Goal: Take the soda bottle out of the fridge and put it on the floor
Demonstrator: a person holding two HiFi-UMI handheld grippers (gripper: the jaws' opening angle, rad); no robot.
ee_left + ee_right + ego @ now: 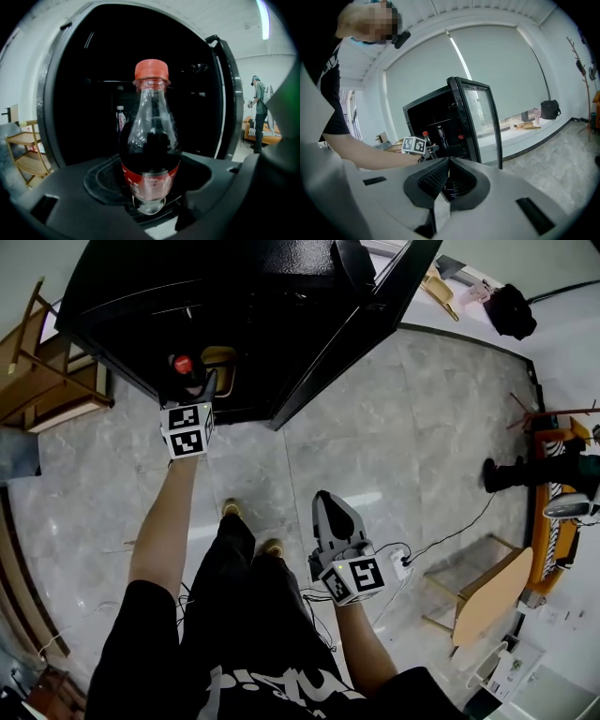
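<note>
- Left gripper (194,388): its fingers are clenched on the lower body of the clear plastic soda bottle with red cap, red label and dark drink (150,140). The bottle stands upright between them.
- The soda bottle sits at the mouth of the black fridge (234,287), in front of its dark open compartment and above the grey marble-tiled floor (394,427), not resting on it.
- The glass fridge door (361,320) is swung wide open to the person's right.
- Inside the compartment, behind the held bottle, stands a small white-labelled bottle (121,118).
- Right gripper (448,161): its fingers are closed tip to tip with nothing between them. It hangs low beside the person's right leg, well apart from the fridge.
- A light wooden shelf rack (47,371) stands just left of the fridge.
- A light wooden chair (487,596) stands on the floor at the person's right.
- A second person (259,112) stands in the far background beside an orange sofa (262,131).
</note>
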